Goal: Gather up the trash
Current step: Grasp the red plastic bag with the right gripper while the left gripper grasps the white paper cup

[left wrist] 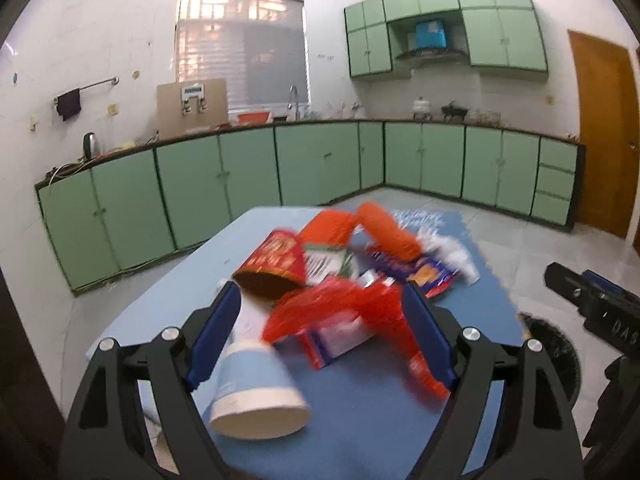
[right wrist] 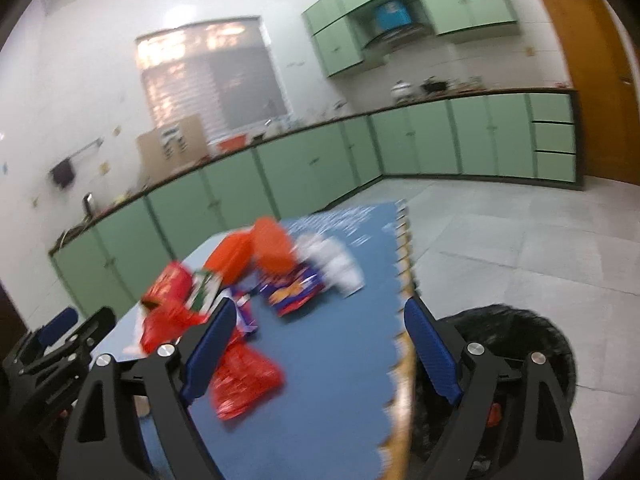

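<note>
- The trash (left wrist: 332, 276) lies in one loose heap on the blue mat (left wrist: 360, 412) that covers the table, spread from the mat's middle toward its far edge; motion blur smears much of it.
- Cups, two that I can count: a red cup (left wrist: 276, 264) on its side with its mouth toward the near edge, and a pale blue cup (left wrist: 256, 396) tipped over nearest the near left corner.
- Orange pieces, two: they sit at the far side of the heap (left wrist: 384, 232).
- Red crinkled wrappers (left wrist: 344, 308), a purple packet (left wrist: 428, 276) and white crumpled paper (left wrist: 452, 252) fill the rest; the count is unclear.
- Left gripper (left wrist: 320, 332): jaws spread wide over the near part of the heap, pressing on nothing.
- Right gripper (right wrist: 316, 352): jaws likewise apart, straddling the mat's right edge and holding nothing.
- One black-lined bin (right wrist: 520, 344) stands on the floor beside the table's right edge.
- Green cabinets (left wrist: 320, 160) line the walls behind.
</note>
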`<state>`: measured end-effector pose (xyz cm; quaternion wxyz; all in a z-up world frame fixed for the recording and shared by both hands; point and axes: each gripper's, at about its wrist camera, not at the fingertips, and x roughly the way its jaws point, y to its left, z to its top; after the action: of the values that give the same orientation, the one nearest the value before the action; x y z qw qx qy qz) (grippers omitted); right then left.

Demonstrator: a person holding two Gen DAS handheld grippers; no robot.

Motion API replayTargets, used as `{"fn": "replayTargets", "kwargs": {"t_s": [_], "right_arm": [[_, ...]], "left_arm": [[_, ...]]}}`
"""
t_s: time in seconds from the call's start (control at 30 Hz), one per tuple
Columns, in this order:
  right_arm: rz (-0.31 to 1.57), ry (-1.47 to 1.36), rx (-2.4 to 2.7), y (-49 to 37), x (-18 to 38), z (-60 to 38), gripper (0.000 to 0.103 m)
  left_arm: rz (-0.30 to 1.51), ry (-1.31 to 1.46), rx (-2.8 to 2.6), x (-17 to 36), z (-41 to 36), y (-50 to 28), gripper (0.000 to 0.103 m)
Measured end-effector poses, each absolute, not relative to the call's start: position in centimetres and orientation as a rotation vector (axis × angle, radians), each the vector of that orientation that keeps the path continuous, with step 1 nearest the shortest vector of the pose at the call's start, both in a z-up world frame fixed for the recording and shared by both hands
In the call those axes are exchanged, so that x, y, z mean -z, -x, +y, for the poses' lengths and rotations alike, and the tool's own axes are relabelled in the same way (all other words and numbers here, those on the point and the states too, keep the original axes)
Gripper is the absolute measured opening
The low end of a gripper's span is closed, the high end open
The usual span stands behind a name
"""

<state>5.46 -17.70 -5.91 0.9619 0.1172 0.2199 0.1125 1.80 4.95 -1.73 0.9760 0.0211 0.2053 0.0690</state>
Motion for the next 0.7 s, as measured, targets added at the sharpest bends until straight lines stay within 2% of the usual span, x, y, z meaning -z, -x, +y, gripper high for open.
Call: {"fn": "replayTargets", "kwargs": {"t_s": [0.23,0.4,0.5,0.63,0.67,0.7], "right_arm": [[0.558,-0.149,-0.320,-6.5,8.8,-12.6,0.082],[0.583,-0.125,-0.315,-7.0,9.8,-10.9,0.081],[0.602,-0.126,-0.298,-7.4,10.4,-10.4,0.081],[0.638,-0.101,-0.287,-8.3,11.5,-9.3,0.081],[0.650,-0.097,-0.286,-8.5,11.7,-9.1,0.077],[0.659,-0.097,-0.288,-8.8,11.9,-9.0,0.068]], "left_arm": [[0.520,-0.026,-0.153,4.0,7.4,-1.6,0.080],[0.528,-0.013,-0.139,5.4,7.9,-1.4,0.079],[0.553,-0.004,-0.135,6.5,8.1,-1.6,0.074],[0.588,0.034,-0.150,7.8,9.2,-2.2,0.073],[0.596,0.042,-0.155,8.1,9.4,-2.3,0.073],[0.598,0.048,-0.167,8.3,9.7,-2.3,0.073]]}}
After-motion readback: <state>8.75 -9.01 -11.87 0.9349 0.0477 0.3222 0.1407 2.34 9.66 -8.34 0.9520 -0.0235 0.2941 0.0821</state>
